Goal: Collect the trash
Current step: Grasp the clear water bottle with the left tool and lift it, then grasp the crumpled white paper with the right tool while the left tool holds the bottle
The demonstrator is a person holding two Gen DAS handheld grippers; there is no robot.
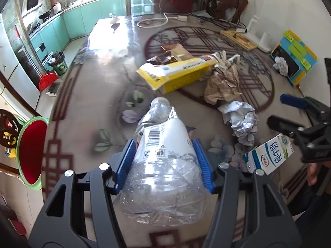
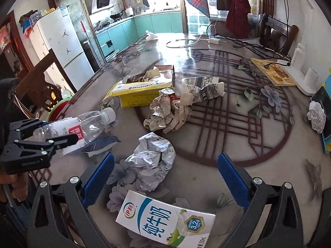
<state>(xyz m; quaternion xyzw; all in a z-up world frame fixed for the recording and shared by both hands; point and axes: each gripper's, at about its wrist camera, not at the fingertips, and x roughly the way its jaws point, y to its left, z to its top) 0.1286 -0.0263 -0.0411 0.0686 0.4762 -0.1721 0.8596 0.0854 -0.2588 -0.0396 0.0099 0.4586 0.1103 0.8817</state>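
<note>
Plastic bottle (image 1: 163, 159) — clear, crumpled, white label, capped — held above the table (image 1: 93, 107), pinched between the left gripper (image 1: 165, 161) pads. Right gripper (image 2: 165, 177) spread wide, holding nothing — milk carton (image 2: 165, 219) lies just beneath.

I count one clear plastic bottle (image 1: 163, 155), crumpled, and one milk carton (image 2: 165, 221). There are three wads of crumpled paper: one white wad (image 2: 152, 161) near the carton, one brownish wad (image 2: 169, 112) further in, and one small white wad (image 2: 315, 116) off by the right edge. I see one yellow box (image 2: 140, 94) with its flap open, one brown torn box (image 2: 159, 75) behind it, and one flattened patterned paper cup (image 2: 203, 90). Two grippers are in my views, the left gripper (image 1: 164, 161) and the right gripper (image 2: 165, 177). Off the table, I count one green-rimmed bin (image 1: 31, 153) and one red broom (image 1: 48, 80).
</note>
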